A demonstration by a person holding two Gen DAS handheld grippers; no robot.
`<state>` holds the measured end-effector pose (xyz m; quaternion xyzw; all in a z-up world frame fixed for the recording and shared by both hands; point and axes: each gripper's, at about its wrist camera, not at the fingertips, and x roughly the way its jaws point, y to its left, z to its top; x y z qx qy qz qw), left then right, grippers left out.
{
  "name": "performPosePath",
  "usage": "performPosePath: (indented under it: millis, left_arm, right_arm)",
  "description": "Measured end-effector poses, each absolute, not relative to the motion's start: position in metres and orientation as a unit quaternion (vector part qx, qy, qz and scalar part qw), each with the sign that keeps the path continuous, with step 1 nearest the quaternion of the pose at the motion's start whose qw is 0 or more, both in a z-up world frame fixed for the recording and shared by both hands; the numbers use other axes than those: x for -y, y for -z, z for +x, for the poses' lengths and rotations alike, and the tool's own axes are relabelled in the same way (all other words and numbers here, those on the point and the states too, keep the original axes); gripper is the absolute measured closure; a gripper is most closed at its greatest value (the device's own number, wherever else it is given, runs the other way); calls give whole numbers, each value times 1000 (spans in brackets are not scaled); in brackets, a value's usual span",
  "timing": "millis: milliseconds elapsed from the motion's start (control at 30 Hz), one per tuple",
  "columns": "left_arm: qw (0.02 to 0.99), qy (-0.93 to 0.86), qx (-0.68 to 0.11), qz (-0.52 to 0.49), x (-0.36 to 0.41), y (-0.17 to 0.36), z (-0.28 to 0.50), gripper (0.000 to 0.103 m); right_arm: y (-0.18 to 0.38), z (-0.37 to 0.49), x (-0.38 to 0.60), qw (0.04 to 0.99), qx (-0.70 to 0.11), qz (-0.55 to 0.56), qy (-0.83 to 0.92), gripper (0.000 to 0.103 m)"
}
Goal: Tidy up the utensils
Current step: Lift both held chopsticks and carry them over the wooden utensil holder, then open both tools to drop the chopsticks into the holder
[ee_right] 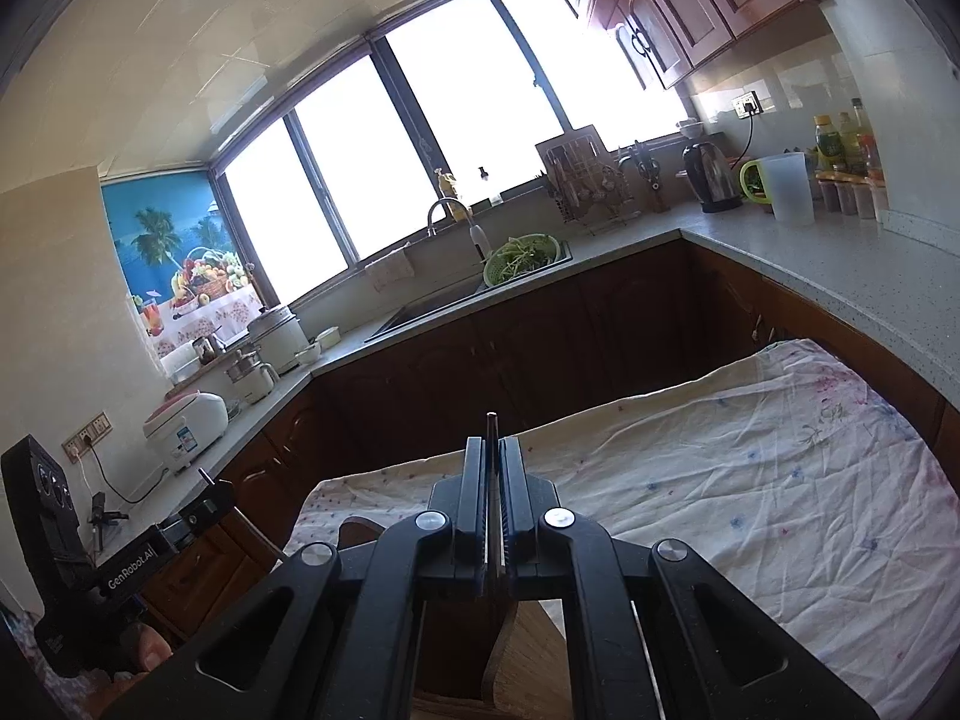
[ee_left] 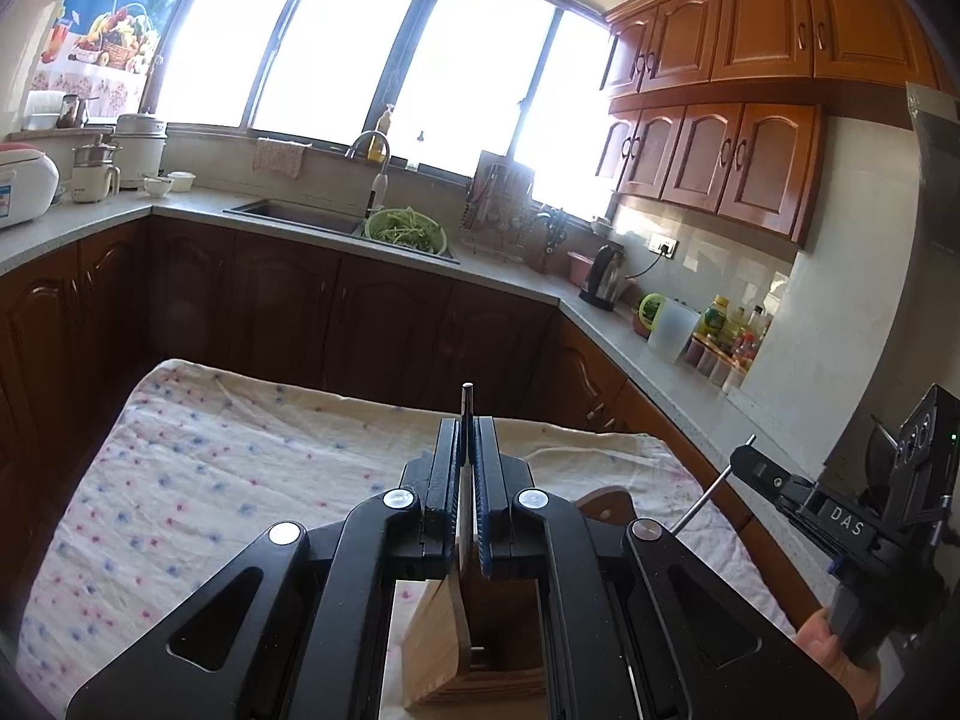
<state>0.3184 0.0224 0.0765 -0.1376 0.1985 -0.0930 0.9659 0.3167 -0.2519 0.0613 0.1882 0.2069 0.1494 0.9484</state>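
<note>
The left tongs (ee_left: 467,438) are clamped on a thin metal utensil (ee_left: 467,399) whose tip points to 12 o'clock, above a wooden box (ee_left: 444,642) on the cloth-covered table (ee_left: 228,468). The right tongs (ee_right: 492,450), at 3 o'clock, pinch a second utensil (ee_right: 492,426) likewise.

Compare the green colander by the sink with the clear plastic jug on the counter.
The green colander is low, wide and full of greens; the clear plastic jug is tall, narrow and looks empty. The colander sits at the sink's edge, the jug beside bottles. Both stand upright on the same counter.
</note>
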Motion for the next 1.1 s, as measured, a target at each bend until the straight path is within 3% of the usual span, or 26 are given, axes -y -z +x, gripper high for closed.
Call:
performPosePath:
  millis: [567,700,767,800,833,867,967,1033,1100]
  left_arm:
    - [967,81,-206,-131,-24,-76,321,98]
    - [966,76,-213,-127,-25,-77,319,97]
    - [966,71,-214,-125,-27,-79,316,85]
    - [967,68,-212,-125,-27,-80,314,79]
    - [968,64,-210,-125,-29,-81,311,64]
    - [969,60,-206,-125,-30,-83,307,59]
    - [970,58,-202,-125,-33,-87,297,52]
    - [970,57,-200,-124,-34,-89,290,47]
    - [970,57,-199,-124,-35,-91,281,43]
  right_arm:
    - [-59,321,250,948,-216,180,-147,98]
    - [-57,322,252,945,-223,187,-148,91]
    - [-57,320,255,943,-224,194,-151,80]
    - [-57,318,256,943,-223,197,-151,67]
    - [-58,316,258,942,-220,201,-154,55]
    - [-60,313,260,942,-216,205,-154,53]
    - [-65,304,266,942,-208,212,-156,41]
    - [-67,297,271,942,-203,216,-157,24]
    - [-69,290,275,941,-201,220,-159,17]
